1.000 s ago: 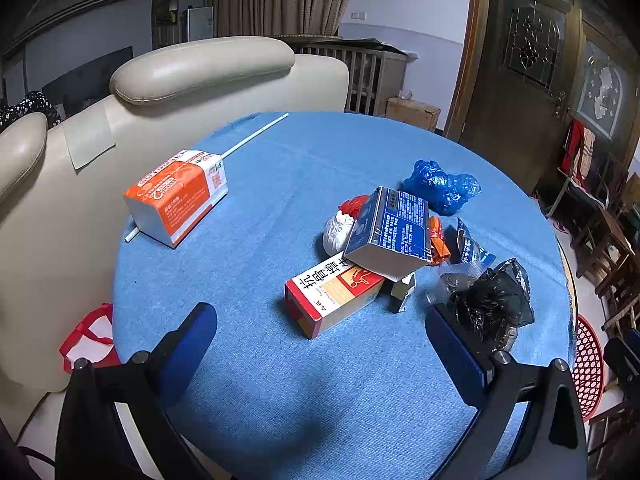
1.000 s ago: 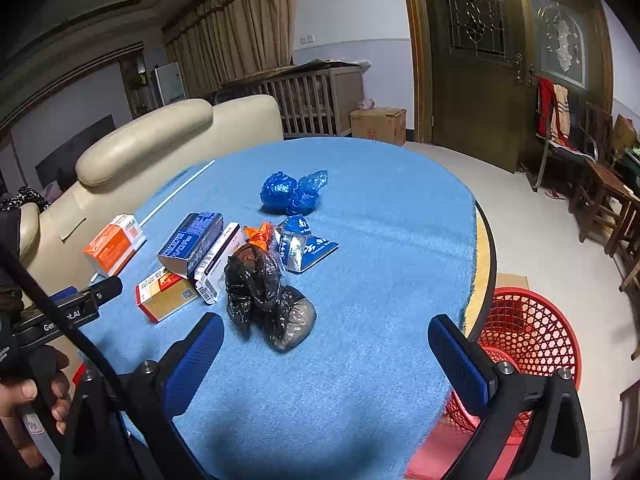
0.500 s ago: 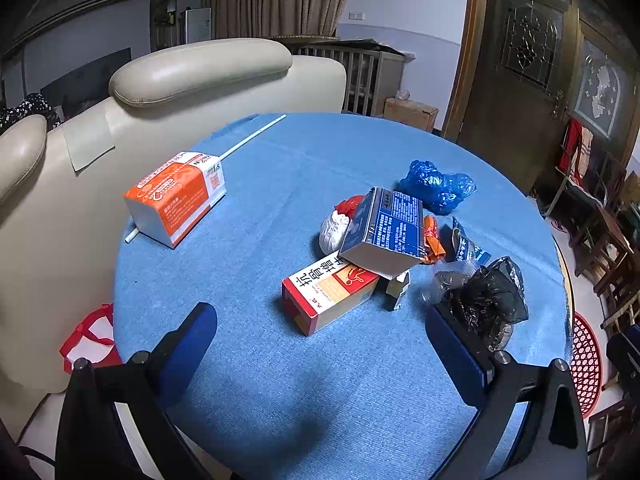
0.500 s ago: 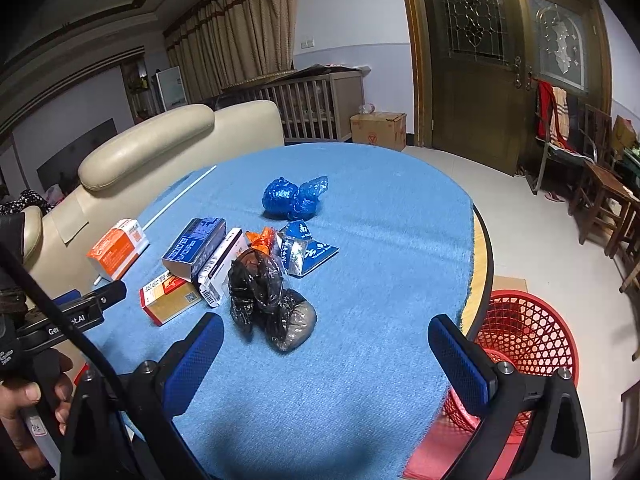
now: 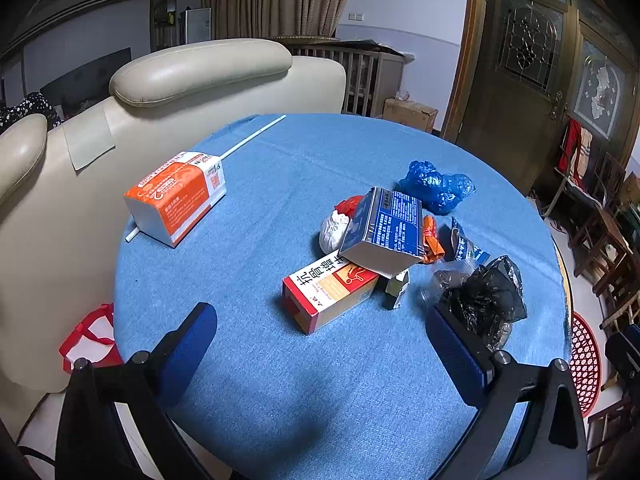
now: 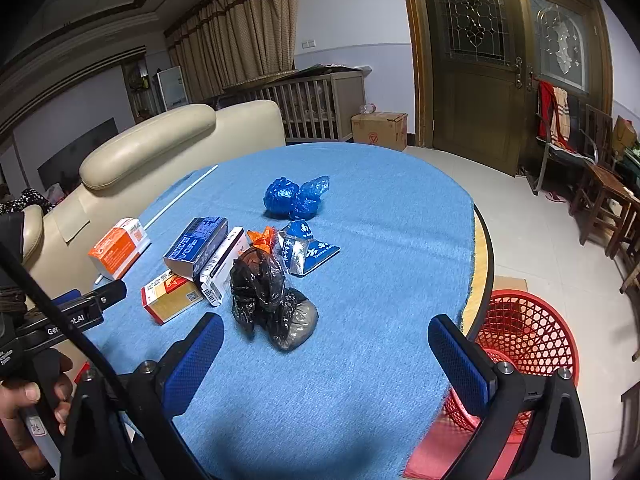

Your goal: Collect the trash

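Trash lies on a round table with a blue cloth [image 5: 248,360] [image 6: 380,248]. A black plastic bag [image 6: 268,300] [image 5: 486,300] sits nearest my right gripper [image 6: 326,354], which is open and empty just short of it. Behind it lie a red-and-yellow box [image 5: 330,292] [image 6: 172,294], a blue box [image 5: 386,232] [image 6: 196,246], a blue bag [image 5: 436,186] [image 6: 294,196], a blue foil wrapper [image 6: 306,250] and an orange-white box [image 5: 176,196] [image 6: 118,248]. My left gripper [image 5: 322,354] is open and empty, short of the red-and-yellow box.
A red mesh waste basket [image 6: 520,344] [image 5: 584,364] stands on the floor at the table's right edge. A cream sofa [image 5: 180,92] backs the table's left side. A white straw [image 5: 256,134] lies at the far edge. Wooden chairs [image 6: 608,196] stand at right.
Both grippers have drifted slightly; the right one moved a little closer to the black bag. Nothing on the table has moved.
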Demonstrator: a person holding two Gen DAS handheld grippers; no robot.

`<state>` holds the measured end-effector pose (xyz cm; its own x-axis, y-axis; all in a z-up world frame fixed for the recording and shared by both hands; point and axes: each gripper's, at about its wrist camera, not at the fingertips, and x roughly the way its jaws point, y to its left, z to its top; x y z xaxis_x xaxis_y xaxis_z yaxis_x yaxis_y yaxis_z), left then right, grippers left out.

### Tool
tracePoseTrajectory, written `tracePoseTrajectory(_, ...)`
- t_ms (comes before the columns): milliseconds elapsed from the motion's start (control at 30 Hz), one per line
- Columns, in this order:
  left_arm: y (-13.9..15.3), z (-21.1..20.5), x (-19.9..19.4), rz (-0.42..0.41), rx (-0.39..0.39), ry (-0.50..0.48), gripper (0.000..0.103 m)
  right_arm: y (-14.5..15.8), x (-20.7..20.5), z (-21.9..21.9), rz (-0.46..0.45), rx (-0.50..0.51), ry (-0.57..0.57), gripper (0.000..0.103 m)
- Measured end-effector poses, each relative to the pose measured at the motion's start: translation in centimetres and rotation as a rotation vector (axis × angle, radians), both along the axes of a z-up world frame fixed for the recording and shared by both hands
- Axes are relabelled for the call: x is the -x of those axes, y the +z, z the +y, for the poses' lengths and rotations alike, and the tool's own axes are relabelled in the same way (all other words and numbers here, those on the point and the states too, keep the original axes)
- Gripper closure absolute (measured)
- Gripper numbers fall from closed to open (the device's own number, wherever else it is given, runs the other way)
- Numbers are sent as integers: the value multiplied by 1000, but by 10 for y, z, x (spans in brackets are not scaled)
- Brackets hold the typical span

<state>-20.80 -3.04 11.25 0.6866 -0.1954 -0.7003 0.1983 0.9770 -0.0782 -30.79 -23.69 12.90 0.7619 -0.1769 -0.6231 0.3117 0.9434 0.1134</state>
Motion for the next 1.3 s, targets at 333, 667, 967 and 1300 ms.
tracePoseTrajectory(333, 2, 1, -1, -4, 1, -1, 0, 2, -1, 1, -4, 2, 6, 0)
tracePoseTrajectory(667, 2, 3, -1, -3, 12, 2, 0, 3, 0, 1, -11, -1, 7, 0)
tracePoseTrajectory(967, 0, 6, 1, 1, 23, 6, 0, 5, 0, 3, -16, -2, 12, 0)
tracePoseTrajectory(1300, -5, 10, 0, 8, 33, 10, 0, 3, -3, 6, -8, -10, 27, 0)
